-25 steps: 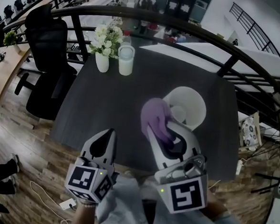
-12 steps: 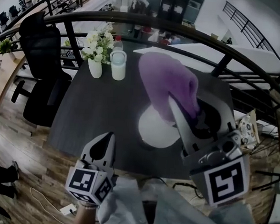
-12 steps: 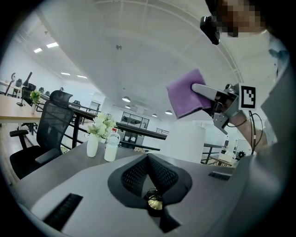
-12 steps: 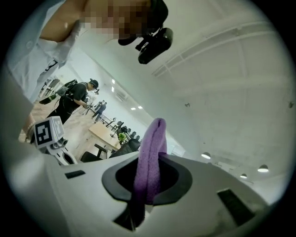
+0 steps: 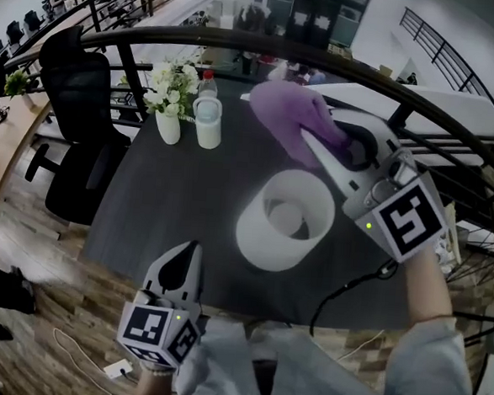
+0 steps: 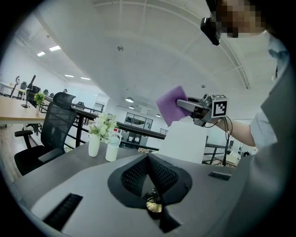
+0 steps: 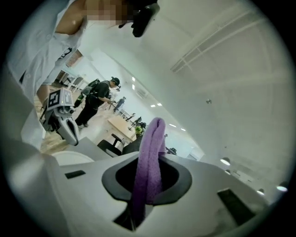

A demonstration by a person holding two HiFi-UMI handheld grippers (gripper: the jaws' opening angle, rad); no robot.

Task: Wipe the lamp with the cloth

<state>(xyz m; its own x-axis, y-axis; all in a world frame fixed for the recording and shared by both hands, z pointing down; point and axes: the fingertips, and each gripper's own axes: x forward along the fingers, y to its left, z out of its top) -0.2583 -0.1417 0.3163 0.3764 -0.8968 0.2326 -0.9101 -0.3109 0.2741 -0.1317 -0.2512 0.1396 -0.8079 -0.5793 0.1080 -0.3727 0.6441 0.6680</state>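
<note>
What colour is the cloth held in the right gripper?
Purple. The cloth shows best in the head view.

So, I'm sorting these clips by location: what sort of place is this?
Probably an open-plan office, perhaps on an upper level. A black office chair stands by a wooden desk, and a railing behind the dark table overlooks more workspace.

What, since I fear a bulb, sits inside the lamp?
Inside the lamp, a pale round part shows at the centre; whether it's a bulb is unclear. Everything beneath it is covered.
</note>
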